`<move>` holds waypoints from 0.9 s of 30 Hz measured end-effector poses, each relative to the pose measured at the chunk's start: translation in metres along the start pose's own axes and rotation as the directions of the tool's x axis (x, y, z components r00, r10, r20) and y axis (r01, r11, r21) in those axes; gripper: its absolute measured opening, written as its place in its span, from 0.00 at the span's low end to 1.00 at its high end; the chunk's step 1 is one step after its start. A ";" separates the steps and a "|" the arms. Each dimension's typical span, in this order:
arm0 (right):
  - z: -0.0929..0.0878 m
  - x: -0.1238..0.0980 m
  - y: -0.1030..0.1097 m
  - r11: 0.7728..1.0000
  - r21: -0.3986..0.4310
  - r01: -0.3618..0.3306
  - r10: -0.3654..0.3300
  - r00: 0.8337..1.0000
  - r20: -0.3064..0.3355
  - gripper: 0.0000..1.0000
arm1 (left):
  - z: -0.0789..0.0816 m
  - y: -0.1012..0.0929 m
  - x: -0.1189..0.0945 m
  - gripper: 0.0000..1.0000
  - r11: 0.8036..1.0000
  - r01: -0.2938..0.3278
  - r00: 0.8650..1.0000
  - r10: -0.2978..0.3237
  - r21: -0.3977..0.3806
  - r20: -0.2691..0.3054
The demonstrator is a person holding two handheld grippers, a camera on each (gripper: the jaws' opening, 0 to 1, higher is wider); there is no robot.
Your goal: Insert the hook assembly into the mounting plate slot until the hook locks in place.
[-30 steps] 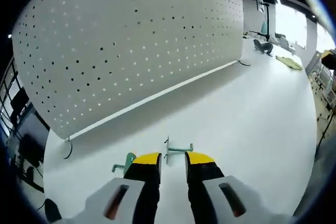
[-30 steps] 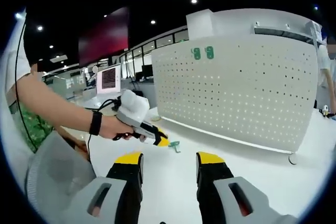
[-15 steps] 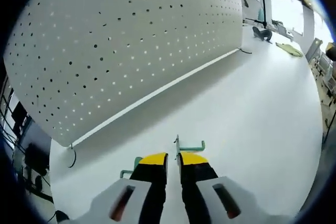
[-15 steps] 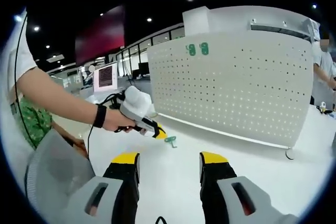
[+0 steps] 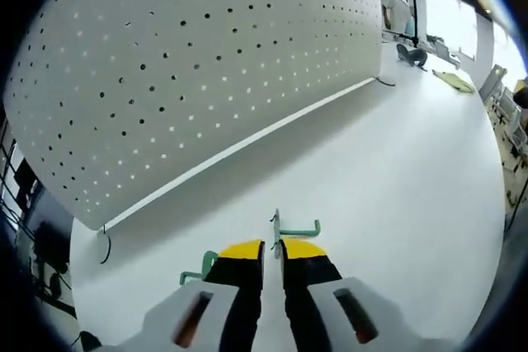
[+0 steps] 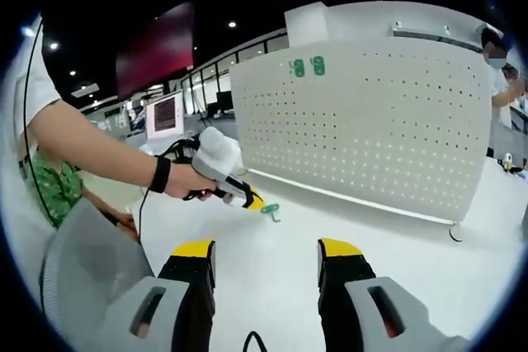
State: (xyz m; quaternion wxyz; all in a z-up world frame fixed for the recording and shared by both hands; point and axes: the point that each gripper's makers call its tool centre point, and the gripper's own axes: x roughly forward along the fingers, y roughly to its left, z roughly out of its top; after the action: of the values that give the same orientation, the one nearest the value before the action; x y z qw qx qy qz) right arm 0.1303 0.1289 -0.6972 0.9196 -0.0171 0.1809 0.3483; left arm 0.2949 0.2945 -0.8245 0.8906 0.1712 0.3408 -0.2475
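**Pegboard Station: Hooks and Grippers on White Table**

Left gripper: showing in the left gripper view with its yellow-tipped jaws drawn nearly together, closing on the upright stem of a green hook. The hook's arm is running off to the right and curling up at its end. From the right gripper view this gripper is appearing at the left, carried in a person's hand wearing a black wristband, with the same hook sitting at its tip just above the table.

Second green hook: lying on the table just left of the left gripper's jaws, partly hidden behind the left jaw.

Right gripper: its jaws are standing wide apart and gripping nothing, hovering over bare table near the viewer.

Pegboard: a large white perforated panel standing upright at the far side of the table, its lower edge meeting the surface along a long line. In the right gripper view the pegboard is carrying two small green pieces near its upper left corner; what they are cannot be told. The held hook is sitting well short of the panel.

Background: a person is standing at the far right.
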 end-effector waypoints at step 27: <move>-0.004 -0.002 0.002 1.000 0.009 -0.008 0.008 1.000 0.000 0.55 | -0.008 -0.002 0.008 0.02 0.998 -0.010 0.999 0.008 -0.055 -0.039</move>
State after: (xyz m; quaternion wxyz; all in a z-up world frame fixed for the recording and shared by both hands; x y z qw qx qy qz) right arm 0.1266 0.1289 -0.7002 0.9183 -0.0126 0.1827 0.3509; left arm 0.2944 0.2939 -0.8364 0.8894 0.1531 0.3638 -0.2305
